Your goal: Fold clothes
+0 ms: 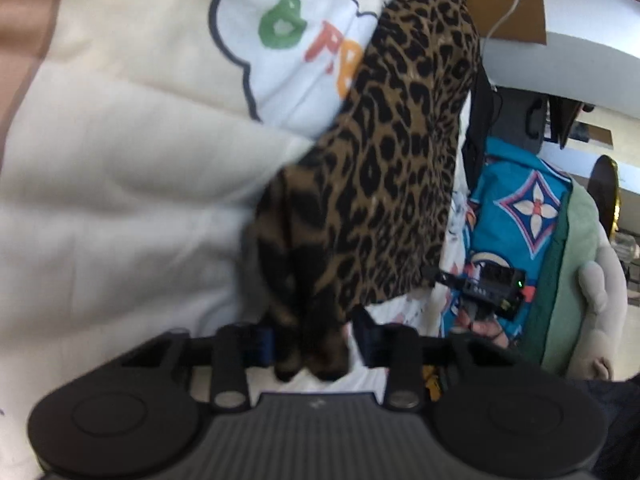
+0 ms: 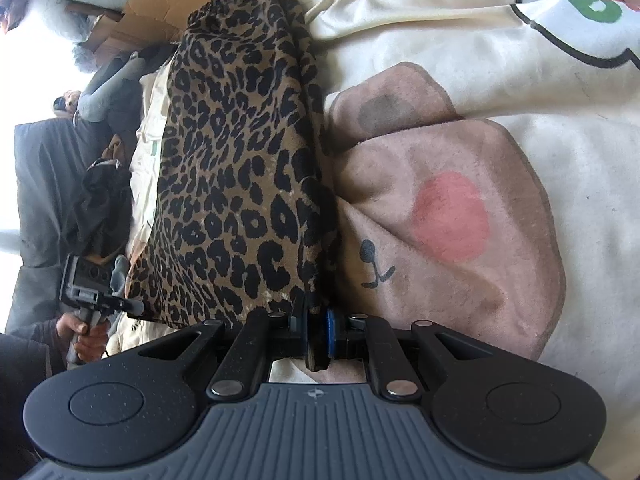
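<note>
1. Leopard cloth (image 1: 384, 168): brown with black spots, stretched between both tongs above the blanket; one end bunched at the left tongs, the other edge at the right tongs.
2. Left tongs (image 1: 314, 346): fingers part-spread, bunched leopard cloth hanging between them; whether the pads press it cannot be told.
3. Right tongs (image 2: 318, 338): pressed almost together, pinching a dark edge of the leopard cloth between blue pads (image 2: 330, 332).
4. Blanket (image 2: 460, 92): cream, spread under the cloth; printed white cloud patch with green and orange letters (image 1: 288, 36); pink animal-face print with red cheek spot (image 2: 450, 216).
5. Hand (image 2: 82, 332): grips the handle of the other tool, low left in the right-wrist view.
6. Cardboard box (image 2: 148, 12): behind the far end of the cloth; contents not visible.
7. Blue patterned fabric (image 1: 520, 208): right of the cloth in the left-wrist view, beside a green-and-grey plush (image 1: 588, 264).
</note>
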### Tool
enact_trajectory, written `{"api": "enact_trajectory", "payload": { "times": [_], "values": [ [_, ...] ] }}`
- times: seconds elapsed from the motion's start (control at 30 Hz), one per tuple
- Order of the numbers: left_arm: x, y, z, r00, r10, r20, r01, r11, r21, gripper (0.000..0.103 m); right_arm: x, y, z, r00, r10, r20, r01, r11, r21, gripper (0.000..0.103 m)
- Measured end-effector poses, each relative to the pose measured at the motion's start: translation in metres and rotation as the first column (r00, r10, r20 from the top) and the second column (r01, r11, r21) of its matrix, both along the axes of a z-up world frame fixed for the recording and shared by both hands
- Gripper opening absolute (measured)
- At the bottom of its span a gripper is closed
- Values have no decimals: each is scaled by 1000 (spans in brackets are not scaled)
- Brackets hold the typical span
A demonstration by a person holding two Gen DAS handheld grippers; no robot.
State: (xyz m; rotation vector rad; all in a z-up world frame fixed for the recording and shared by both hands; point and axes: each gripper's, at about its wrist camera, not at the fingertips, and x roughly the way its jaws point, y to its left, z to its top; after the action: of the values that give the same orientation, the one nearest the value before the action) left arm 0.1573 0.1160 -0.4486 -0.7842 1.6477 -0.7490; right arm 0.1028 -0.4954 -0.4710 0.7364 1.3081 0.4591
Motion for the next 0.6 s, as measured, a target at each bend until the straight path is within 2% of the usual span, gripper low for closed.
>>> {"api": "enact_trajectory", "payload": {
  "times": [0.17,0.4,0.43,0.5,0.53,0.6],
  "values": [
    [3,14,-5,993,118,15,-117,993,-11,39,1,1,-6,1000,-26,-13,26,999,26,9],
    [-2,-3,-13,999,38,-2,-38,999,-27,38,3,4,-11,998,-50,-29,52,996,68,9],
    [-5,-4,-14,1000,29,-6,-30,999,-27,35,3,3,-12,998,-55,-32,57,996,74,9],
    [-6,-8,-14,1000,14,-4,-14,1000,-21,24,2,3,-12,998,-52,-31,54,995,79,8],
    [-6,-9,-14,1000,7,-1,-7,1000,-18,11,2,4,-11,999,-41,-25,43,996,76,6],
    [-6,-10,-11,1000,1,3,-1,1000,-15,10,2,5,-6,1000,-16,-8,16,997,73,5]
  ]
}}
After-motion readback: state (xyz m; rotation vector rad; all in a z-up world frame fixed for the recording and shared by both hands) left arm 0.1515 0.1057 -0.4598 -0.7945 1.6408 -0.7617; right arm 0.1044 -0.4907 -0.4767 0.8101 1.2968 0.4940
